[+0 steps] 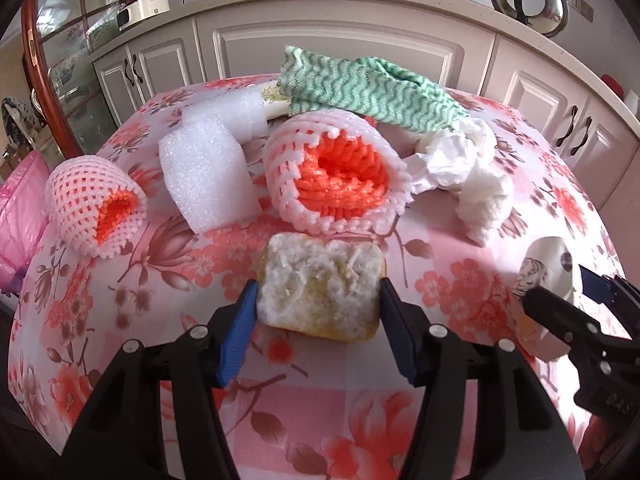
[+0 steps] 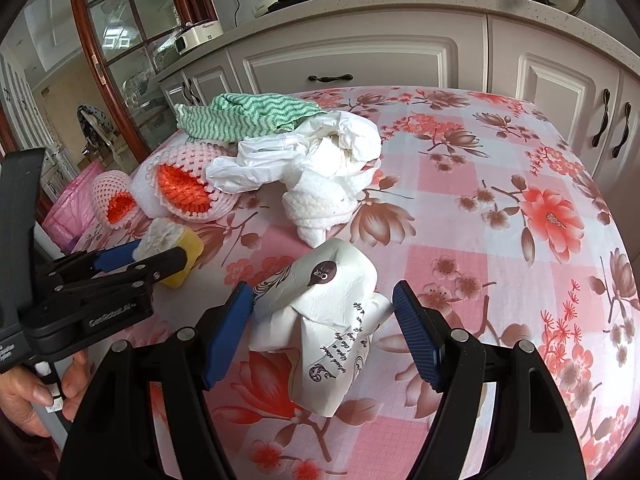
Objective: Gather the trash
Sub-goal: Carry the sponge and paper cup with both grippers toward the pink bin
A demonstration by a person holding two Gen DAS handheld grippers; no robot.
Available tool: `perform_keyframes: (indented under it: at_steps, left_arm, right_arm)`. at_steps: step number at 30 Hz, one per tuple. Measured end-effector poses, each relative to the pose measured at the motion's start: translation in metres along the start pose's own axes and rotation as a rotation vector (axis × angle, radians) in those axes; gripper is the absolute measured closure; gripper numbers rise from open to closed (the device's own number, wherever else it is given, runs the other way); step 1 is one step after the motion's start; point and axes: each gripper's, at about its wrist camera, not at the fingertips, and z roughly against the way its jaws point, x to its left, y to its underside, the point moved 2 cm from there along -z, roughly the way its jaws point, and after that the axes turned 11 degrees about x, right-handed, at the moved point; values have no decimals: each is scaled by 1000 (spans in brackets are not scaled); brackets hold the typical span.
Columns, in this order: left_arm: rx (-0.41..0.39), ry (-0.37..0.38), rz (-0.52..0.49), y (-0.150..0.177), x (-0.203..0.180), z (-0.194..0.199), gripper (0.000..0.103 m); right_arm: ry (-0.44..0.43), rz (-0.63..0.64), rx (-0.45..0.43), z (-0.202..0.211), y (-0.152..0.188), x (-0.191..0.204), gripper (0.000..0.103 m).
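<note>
My left gripper [image 1: 318, 298] is shut on a piece of yellow fruit peel [image 1: 320, 284] with white pith, just above the floral tablecloth [image 1: 360, 408]; it also shows in the right wrist view [image 2: 140, 258] with the peel [image 2: 176, 246]. My right gripper [image 2: 322, 300] stands around a crumpled white paper cup [image 2: 324, 320] with black print; the left pad touches it, the right pad stands slightly apart. The cup also shows in the left wrist view [image 1: 548, 268]. Beyond lie two pink-and-orange foam fruit nets [image 1: 336, 172] [image 1: 94, 204], white foam pieces [image 1: 208, 172] and crumpled white tissue [image 1: 464, 168].
A green-and-white zigzag cloth [image 1: 360, 84] lies at the table's far side. A pink plastic bag [image 1: 20, 216] hangs off the table's left edge. White kitchen cabinets [image 1: 332, 48] and a counter stand behind. A glass-door cabinet [image 2: 120, 40] stands at the left.
</note>
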Motion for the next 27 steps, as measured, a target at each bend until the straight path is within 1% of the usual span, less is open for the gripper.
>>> perform_keyframes:
  at_steps: [5,13,18,23,27]
  left_arm:
    - [-37,-23,2,9,5,14,45]
    - [-89,-39,39,14,27,35,45]
    - [-107,-18,84,17,49,46,45]
    - [-130,-21,116,21,68,54,45]
    - [-155,-54,139,24,89,65,45]
  right_arm:
    - [-1,13,-12,5,0,9,33]
    - [-9,50,-47,11,-7,31,33]
    - [-12,78,-52,13,-13,45,33]
    - [-29,136,-64,15,-23,71,33]
    - [-49,180,-62,12,-32,97,33]
